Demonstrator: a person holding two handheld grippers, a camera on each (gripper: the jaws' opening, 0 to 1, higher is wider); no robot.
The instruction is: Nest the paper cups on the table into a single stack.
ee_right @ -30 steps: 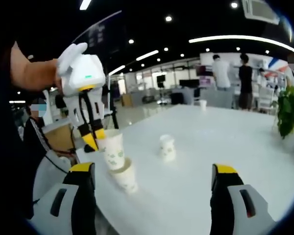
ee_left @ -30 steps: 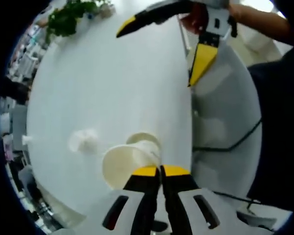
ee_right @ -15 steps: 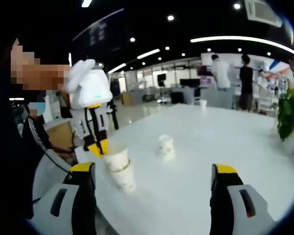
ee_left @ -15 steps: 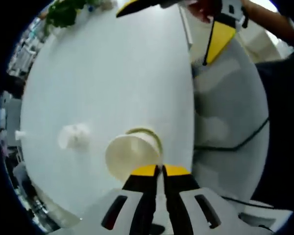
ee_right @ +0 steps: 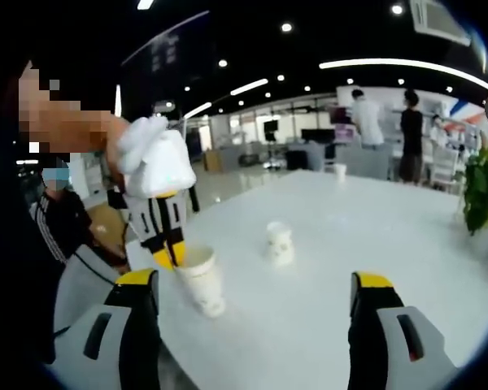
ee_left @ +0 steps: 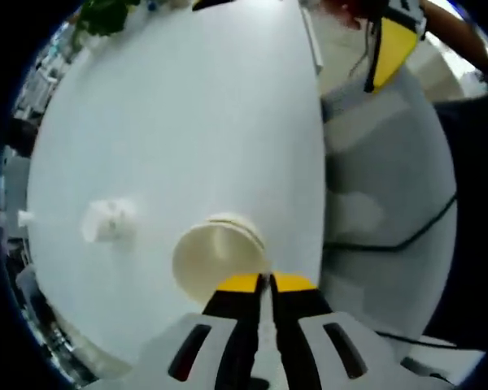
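Cups (ee_right: 200, 279) sit nested near the surface (ee_left: 187, 138) edge, the left tool (ee_left: 266, 283) pinched on the upper rim to seat it; farther right a lone cup (ee_right: 280, 243) waits; right tool (ee_right: 252, 313) spread, empty.

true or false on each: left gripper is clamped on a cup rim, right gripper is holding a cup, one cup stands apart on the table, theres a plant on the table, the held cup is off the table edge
1. The left gripper is shut on the rim of the held cup. True.
2. The right gripper holds a cup. False: its jaws stand wide apart with nothing between them.
3. A lone cup stands apart on the white table. True.
4. A green plant stands at the table's far side. True.
5. The held cup hangs beyond the table edge. False: it sits over the tabletop, set into another cup near the edge.
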